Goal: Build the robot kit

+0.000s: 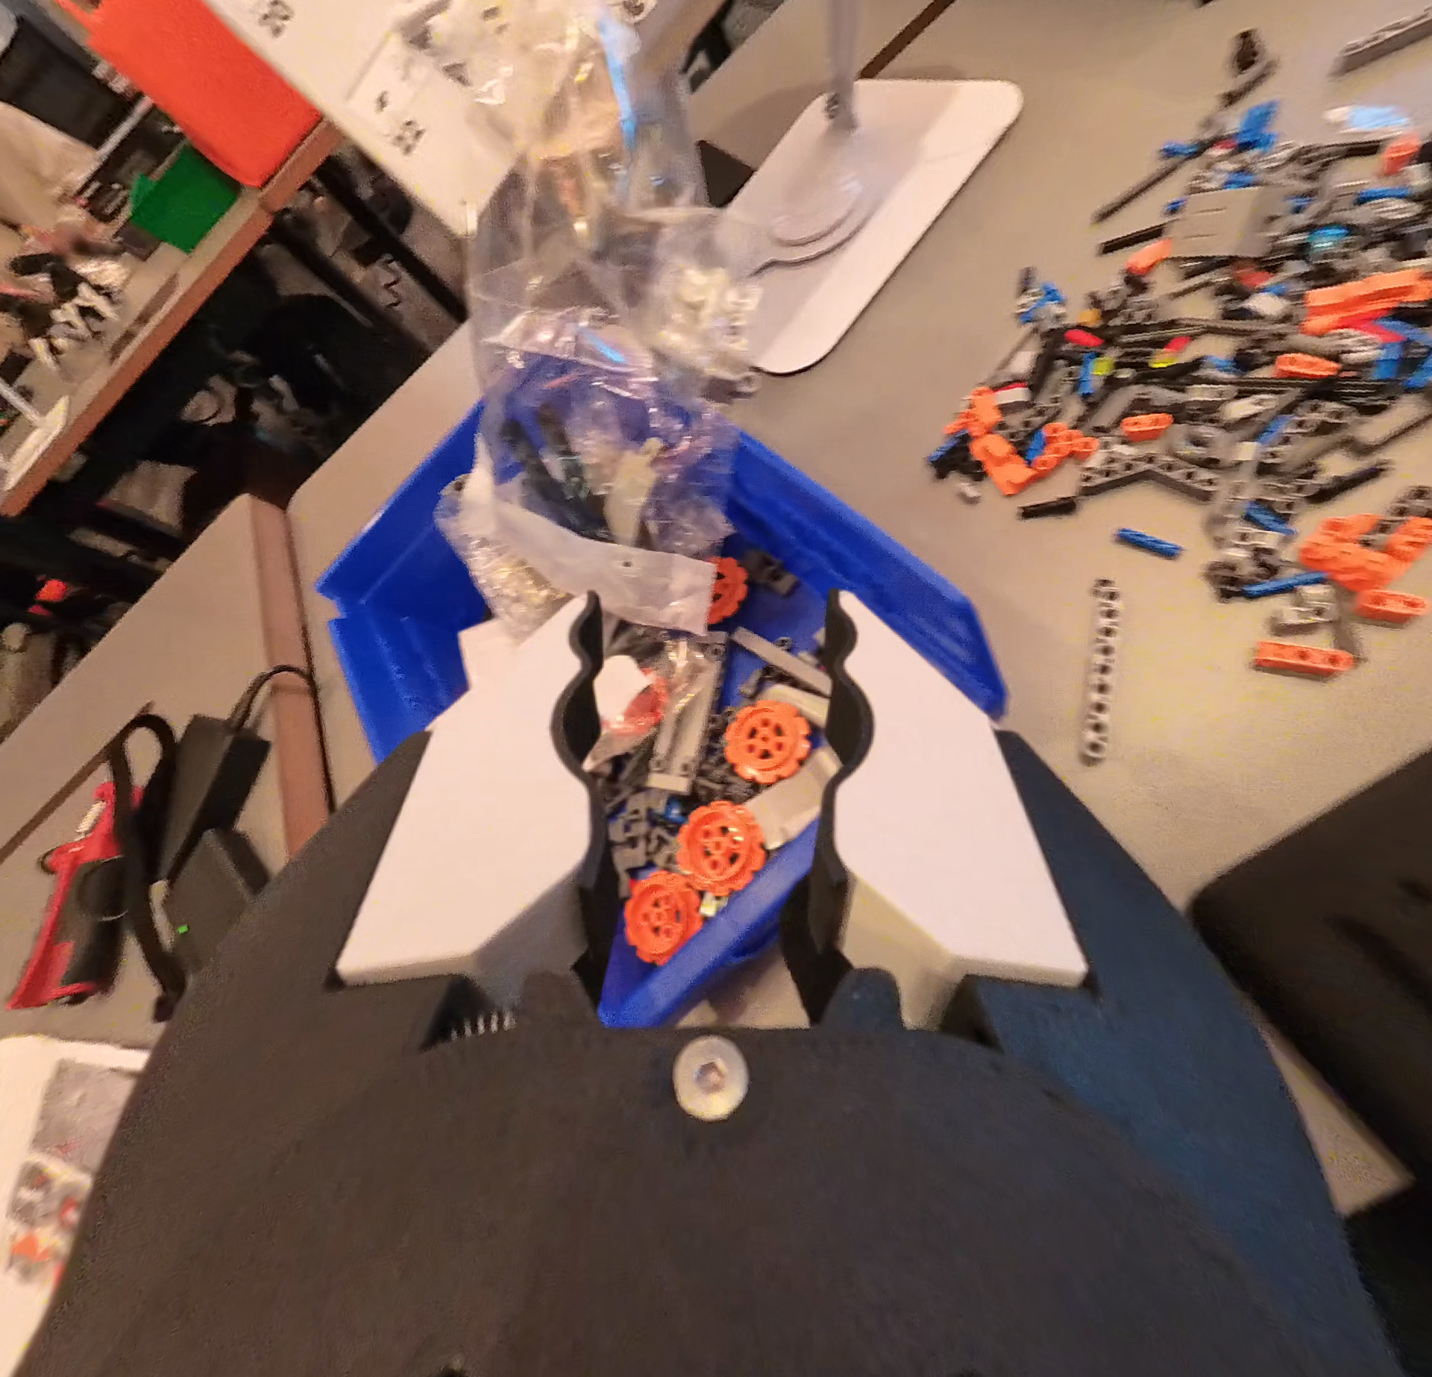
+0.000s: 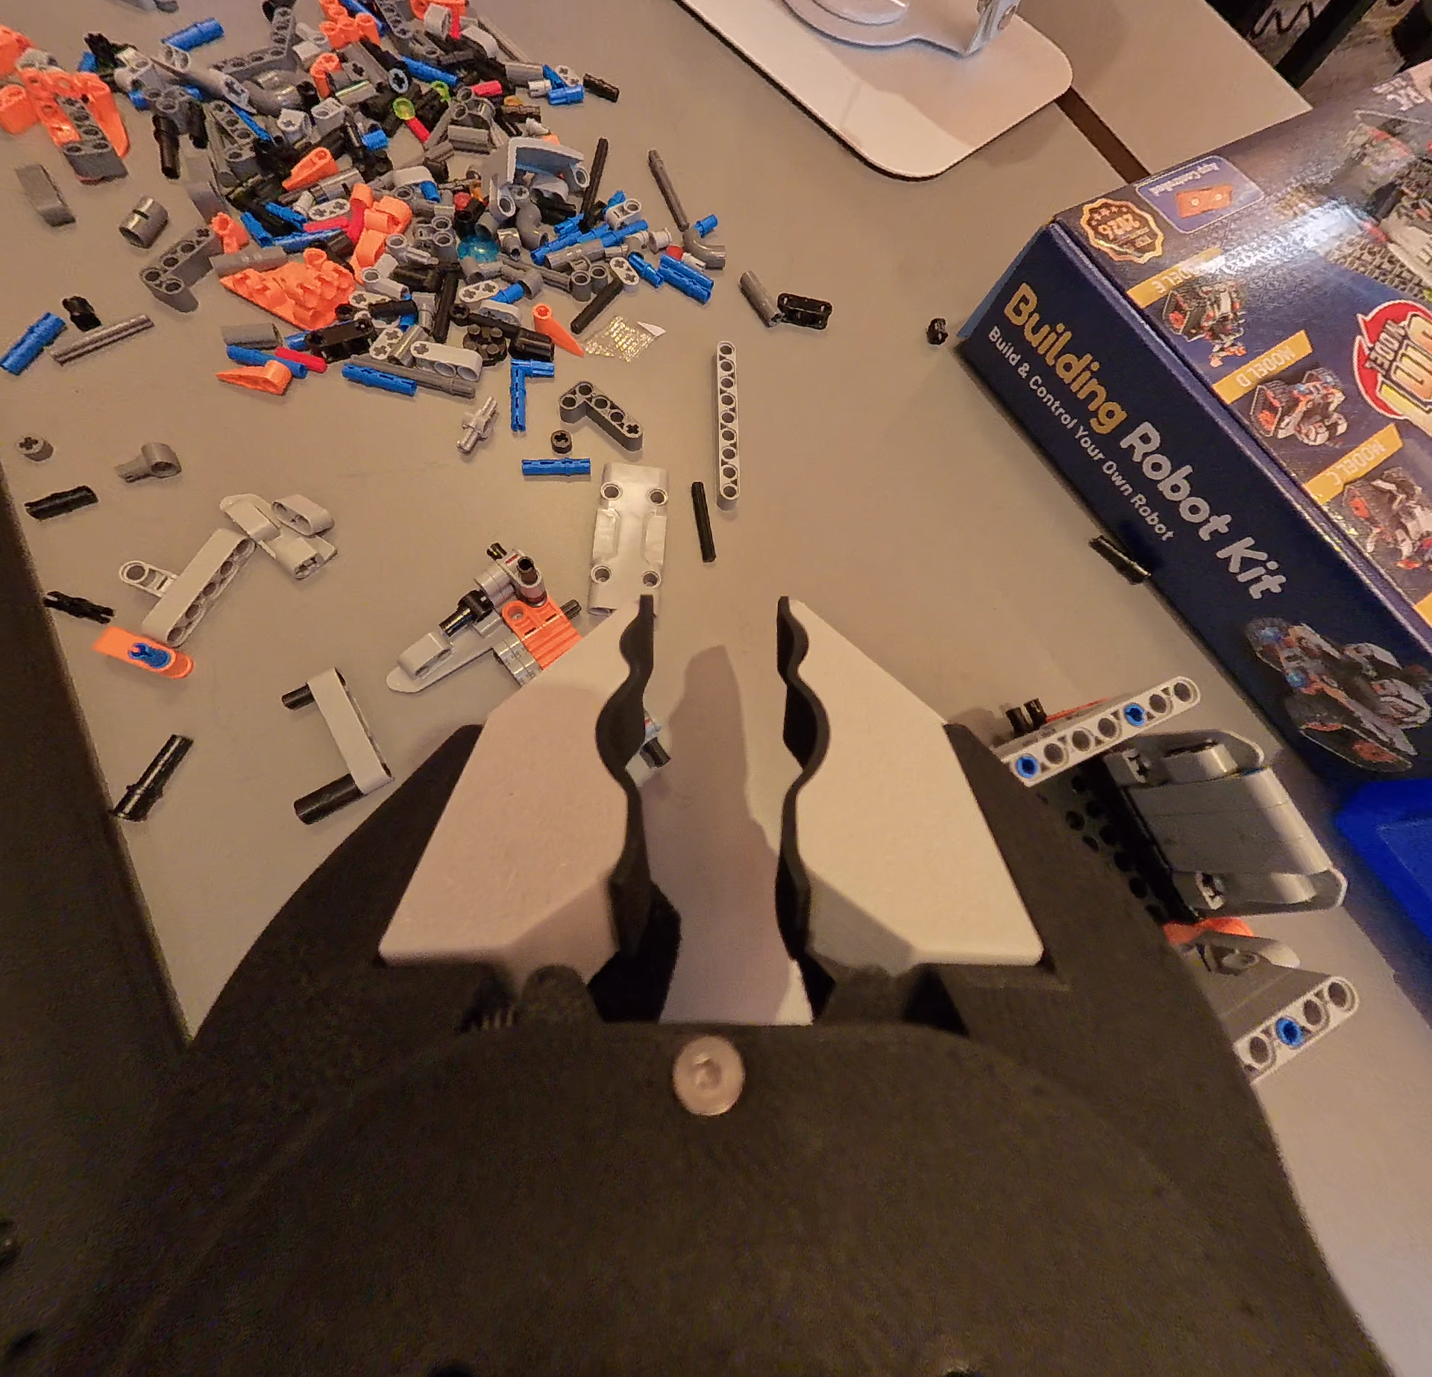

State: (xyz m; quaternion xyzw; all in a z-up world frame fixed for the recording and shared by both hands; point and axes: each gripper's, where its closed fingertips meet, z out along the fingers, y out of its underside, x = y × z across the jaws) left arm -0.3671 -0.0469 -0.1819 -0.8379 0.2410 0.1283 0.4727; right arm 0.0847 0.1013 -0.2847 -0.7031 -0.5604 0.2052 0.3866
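Status from my end, left to right: left gripper (image 1: 709,642) hangs wide apart over the blue bin (image 1: 868,557), holding nothing. Bin already has orange wheels (image 1: 769,741), grey bits and clear bags (image 1: 597,379). Right gripper (image 2: 713,627) sits narrow but parted, empty, above bare table (image 2: 891,487). Big brick pile (image 2: 372,200) is unsorted; half-built block (image 2: 1185,820) and kit box (image 2: 1240,379) are right of it.

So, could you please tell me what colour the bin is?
The bin is blue, clearest in the left wrist view.
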